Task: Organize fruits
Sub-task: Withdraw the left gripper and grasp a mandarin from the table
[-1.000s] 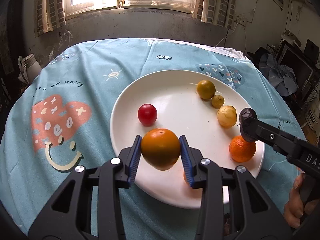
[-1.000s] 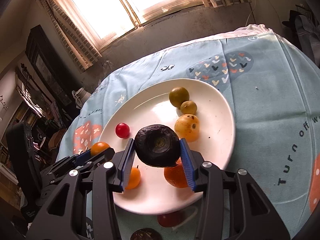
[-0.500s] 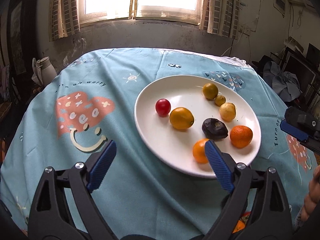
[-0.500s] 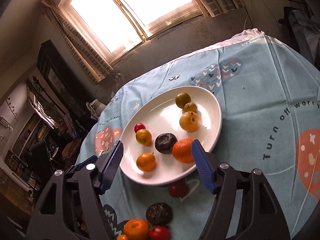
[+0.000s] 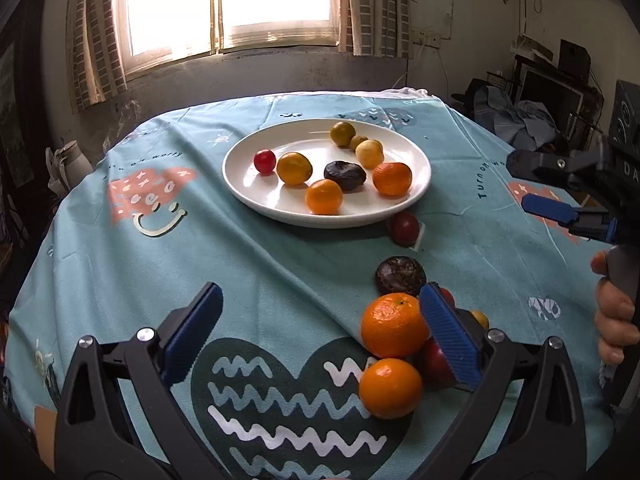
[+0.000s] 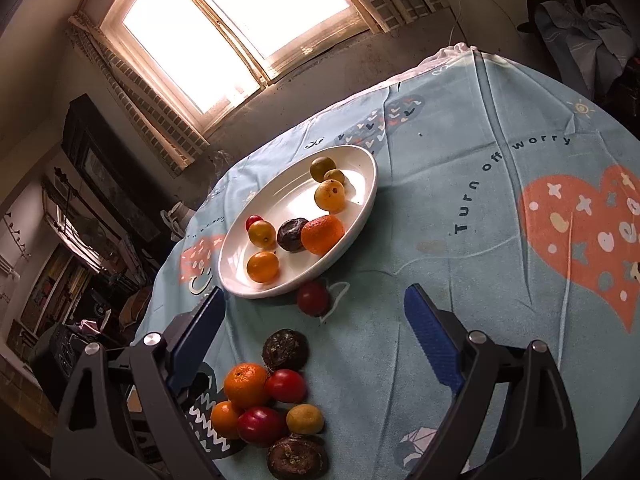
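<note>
We had both grippers spread wide, nothing held: left gripper (image 5: 320, 336) and right gripper (image 6: 316, 332) hovered over the tablecloth (image 5: 280, 264). White plate (image 5: 416, 184) sat mid-table carrying eight fruits, including a dark fruit (image 5: 345, 175) touching an orange (image 5: 392, 178) and a cherry tomato (image 5: 264, 161) at the left side. Loose pile (image 6: 264, 408) of oranges, red and dark fruits lay near us; a red plum (image 6: 313, 298) sat just beside the plate rim.
</note>
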Demonstrator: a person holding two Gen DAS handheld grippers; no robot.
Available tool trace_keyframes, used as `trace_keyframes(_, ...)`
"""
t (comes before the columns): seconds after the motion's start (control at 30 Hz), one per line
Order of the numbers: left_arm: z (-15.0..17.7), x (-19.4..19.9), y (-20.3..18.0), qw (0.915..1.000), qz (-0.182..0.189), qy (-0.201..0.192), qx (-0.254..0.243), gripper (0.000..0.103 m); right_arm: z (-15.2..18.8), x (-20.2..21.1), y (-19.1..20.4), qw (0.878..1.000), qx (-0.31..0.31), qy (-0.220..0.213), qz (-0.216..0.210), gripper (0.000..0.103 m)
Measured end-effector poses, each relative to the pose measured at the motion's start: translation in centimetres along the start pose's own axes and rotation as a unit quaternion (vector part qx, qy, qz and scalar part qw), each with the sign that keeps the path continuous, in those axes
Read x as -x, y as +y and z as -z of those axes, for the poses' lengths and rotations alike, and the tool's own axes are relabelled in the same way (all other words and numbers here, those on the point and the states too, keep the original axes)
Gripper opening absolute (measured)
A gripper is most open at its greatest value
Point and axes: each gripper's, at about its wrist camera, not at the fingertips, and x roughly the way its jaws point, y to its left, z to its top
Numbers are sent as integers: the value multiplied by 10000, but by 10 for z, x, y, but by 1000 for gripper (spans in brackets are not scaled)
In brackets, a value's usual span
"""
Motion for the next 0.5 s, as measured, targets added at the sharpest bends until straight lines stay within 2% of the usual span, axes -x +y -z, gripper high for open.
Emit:
trace_keyframes(0.17,4,-13,-18,9986,-211,165,-457,100,0,-1,-1,9999,-70,75,-16,91)
trace_keyframes(0.2,5,-19,-18,9980,-312,267,-490,101,0,-1,0,10000,-57,80,-15,91)
trace_keyframes(0.27,3,-20,-12,9986,-230,258,-394,101,1,-1,0,10000,-34,86,-3,91)
trace_keyframes(0.3,3,-19,-7,9986,-324,215,-360,101,1,-1,0,10000,-35,76,4,91)
trace_keyframes(0.33,2,-16,-1,9978,-574,119,-324,101,1,0,0,10000,-42,63,13,91)
trace_keyframes(0.4,-1,-16,18,9915,-1295,40,-127,101,0,1,-2,10000,-80,36,17,91)
trace_keyframes(0.43,-2,-18,32,9887,-1490,127,94,101,-1,2,-3,9999,-100,26,5,91)
trace_keyframes(0.47,-2,-20,45,9886,-1440,240,378,101,-1,2,-3,9999,-114,23,-11,91)
trace_keyframes(0.5,-3,-19,56,9903,-1190,272,665,101,-1,3,-3,9999,-120,17,-24,91)
